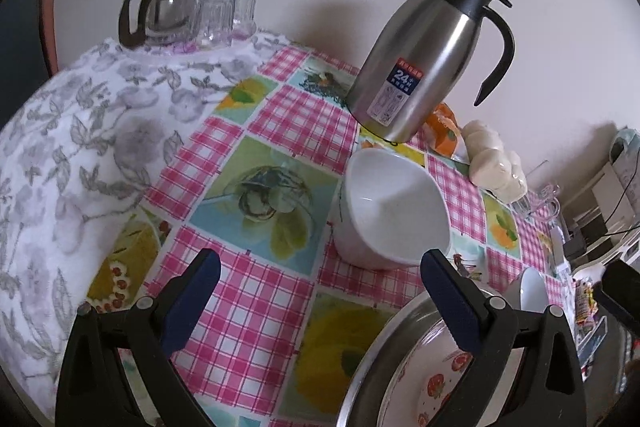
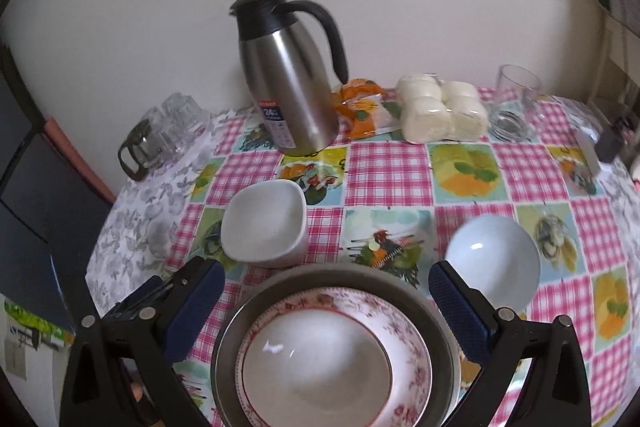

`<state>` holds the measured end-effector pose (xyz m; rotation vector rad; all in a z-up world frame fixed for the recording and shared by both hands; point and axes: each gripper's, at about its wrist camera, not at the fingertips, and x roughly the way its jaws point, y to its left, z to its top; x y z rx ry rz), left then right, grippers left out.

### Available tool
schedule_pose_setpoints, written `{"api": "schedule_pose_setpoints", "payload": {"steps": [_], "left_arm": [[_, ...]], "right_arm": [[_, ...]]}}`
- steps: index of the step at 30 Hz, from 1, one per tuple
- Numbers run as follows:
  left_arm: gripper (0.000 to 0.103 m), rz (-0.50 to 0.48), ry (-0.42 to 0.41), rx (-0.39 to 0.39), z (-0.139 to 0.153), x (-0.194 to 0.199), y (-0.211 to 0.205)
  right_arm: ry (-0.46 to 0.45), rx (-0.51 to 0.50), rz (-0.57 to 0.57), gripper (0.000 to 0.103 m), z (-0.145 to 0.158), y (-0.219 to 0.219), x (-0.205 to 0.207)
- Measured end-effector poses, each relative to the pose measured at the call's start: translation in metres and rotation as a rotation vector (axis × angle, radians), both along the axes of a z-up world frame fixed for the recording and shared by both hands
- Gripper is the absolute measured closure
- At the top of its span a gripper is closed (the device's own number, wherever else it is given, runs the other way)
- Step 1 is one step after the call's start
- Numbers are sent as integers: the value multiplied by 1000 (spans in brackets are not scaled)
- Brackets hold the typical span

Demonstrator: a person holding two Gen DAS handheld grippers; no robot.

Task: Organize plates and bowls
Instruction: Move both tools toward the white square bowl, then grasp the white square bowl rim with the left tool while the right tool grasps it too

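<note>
— Nearest my right claw [image 2: 326, 301] what do you see?

— Directly under it, a floral bowl [image 2: 336, 359], glossy with a pink rim pattern, nested inside a dull metal pan [image 2: 232, 315]. I have that claw spread wide, one blue pad on each side of the pan, gripping nothing.

— And the other bowls?

— I see a round white bowl [image 2: 494, 259] just beyond the right pad, smooth and shiny. A squarish white bowl [image 2: 266, 225] sits to the far left of the pan, matte with rounded corners.

— Your left claw [image 1: 320, 281]?

— Also released and empty. The squarish bowl lies just past its right fingertip [image 1: 438, 267], and the pan's rim runs under that finger.

— Surroundings?

— A checked pink tablecloth [image 2: 386, 169], a steel jug [image 2: 288, 79] with a black handle at the far side, and wrapped white buns [image 2: 440, 113] to its right.
</note>
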<state>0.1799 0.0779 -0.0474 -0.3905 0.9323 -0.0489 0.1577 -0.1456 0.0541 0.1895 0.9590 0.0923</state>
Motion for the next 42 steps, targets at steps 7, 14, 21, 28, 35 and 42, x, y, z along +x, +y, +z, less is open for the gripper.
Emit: {"api": "schedule_pose_setpoints", "payload": {"steps": [7, 14, 21, 28, 35, 42], "left_arm": [[3, 9, 33, -68, -9, 16, 4], [22, -32, 97, -103, -24, 36, -6], [25, -33, 128, -139, -31, 50, -6], [40, -49, 151, -150, -38, 62, -9], [55, -66, 182, -176, -47, 70, -17], [70, -69, 178, -232, -52, 66, -18]], "right_arm": [[114, -64, 34, 0, -23, 12, 42], [199, -129, 61, 15, -53, 26, 80], [250, -180, 101, 38, -75, 45, 101], [300, -202, 138, 60, -95, 59, 111], [335, -221, 157, 72, -108, 67, 118], [351, -215, 185, 85, -115, 76, 116]]}}
